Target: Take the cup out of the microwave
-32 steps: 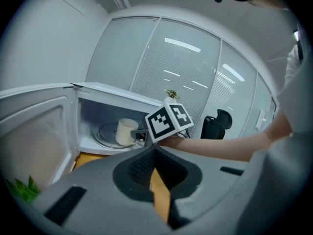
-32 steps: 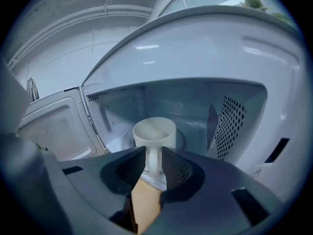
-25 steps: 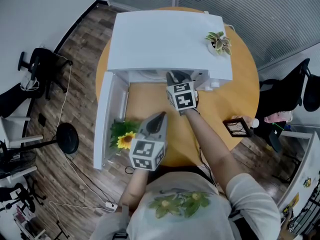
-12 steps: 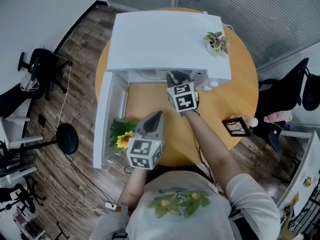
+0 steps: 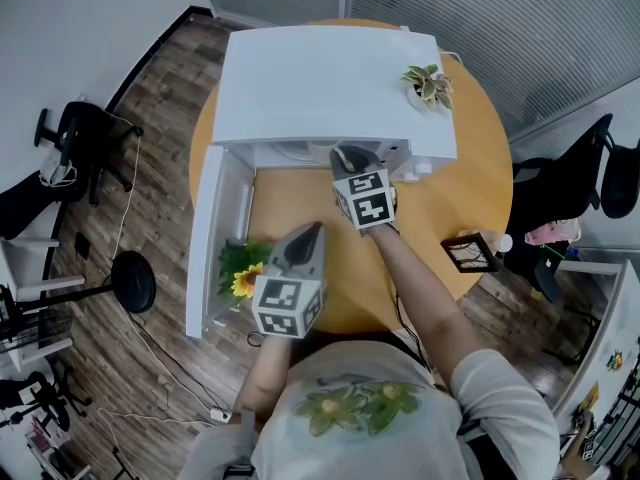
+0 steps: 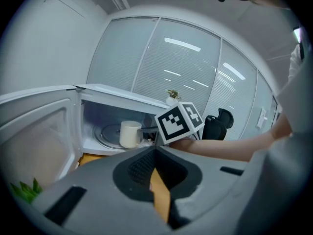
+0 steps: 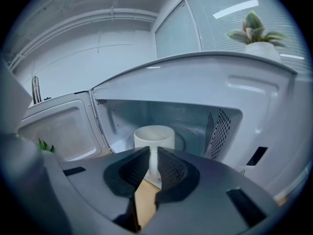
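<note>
The door [image 5: 207, 238] stands open at the left, a sunflower [image 5: 247, 280] just beside it. Your left gripper [image 5: 313, 230] hovers over the table [image 5: 470, 198], jaws together and empty. Your right gripper [image 7: 153, 153] reaches into the microwave [image 5: 320, 78] and is clamped on the handle of the cup [image 7: 154, 137] — the cup sits inside, on the turntable

Door [image 5: 205, 238] stands left; microwave [image 5: 330, 78] mouth open.

my round wooden worktop [image 5: 470, 178] stands on a dark plank floor [image 5: 165, 88]; white wall [image 5: 70, 28] left, slatted blinds [image 5: 520, 28] behind, 1 black chair [image 5: 85, 133] left, another chair [image 5: 565, 178] right.
</note>
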`<state>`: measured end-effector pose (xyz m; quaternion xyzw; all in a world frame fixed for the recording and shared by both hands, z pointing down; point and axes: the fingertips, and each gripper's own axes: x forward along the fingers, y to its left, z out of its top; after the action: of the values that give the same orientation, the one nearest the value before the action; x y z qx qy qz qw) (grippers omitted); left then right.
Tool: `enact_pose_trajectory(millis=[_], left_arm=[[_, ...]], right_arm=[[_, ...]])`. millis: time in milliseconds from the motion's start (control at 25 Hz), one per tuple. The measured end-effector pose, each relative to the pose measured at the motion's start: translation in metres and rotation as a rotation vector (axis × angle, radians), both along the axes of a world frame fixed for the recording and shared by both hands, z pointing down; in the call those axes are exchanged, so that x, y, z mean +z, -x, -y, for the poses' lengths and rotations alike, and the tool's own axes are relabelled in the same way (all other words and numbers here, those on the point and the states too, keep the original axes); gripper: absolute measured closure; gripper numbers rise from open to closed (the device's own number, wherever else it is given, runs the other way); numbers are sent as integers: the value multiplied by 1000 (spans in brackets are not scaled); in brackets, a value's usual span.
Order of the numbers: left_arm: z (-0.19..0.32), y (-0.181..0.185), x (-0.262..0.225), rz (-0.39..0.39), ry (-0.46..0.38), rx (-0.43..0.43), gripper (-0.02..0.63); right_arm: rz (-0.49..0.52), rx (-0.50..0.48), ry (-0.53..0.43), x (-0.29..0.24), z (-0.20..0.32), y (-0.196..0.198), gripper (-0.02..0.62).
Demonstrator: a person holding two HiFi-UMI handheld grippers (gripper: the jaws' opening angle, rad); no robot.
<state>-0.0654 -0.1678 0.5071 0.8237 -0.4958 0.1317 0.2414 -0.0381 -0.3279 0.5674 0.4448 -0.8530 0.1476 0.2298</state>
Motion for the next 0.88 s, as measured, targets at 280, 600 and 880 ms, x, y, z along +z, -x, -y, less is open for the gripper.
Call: enact_pose_trajectory(millis=[280, 600, 880], left_arm=[[-2, 0, -3, -4, -7, 0, 603], [-8, 3, -7, -7, -17, -9, 603], [-11, 3, -13, -9, -30, -12, 603]], right_arm=[[18, -9, -25, -12, -8, -1, 534], [35, -19, -41, -26, -19, 0, 534], [48, -31, -38, -37, -32, -2, 534]])
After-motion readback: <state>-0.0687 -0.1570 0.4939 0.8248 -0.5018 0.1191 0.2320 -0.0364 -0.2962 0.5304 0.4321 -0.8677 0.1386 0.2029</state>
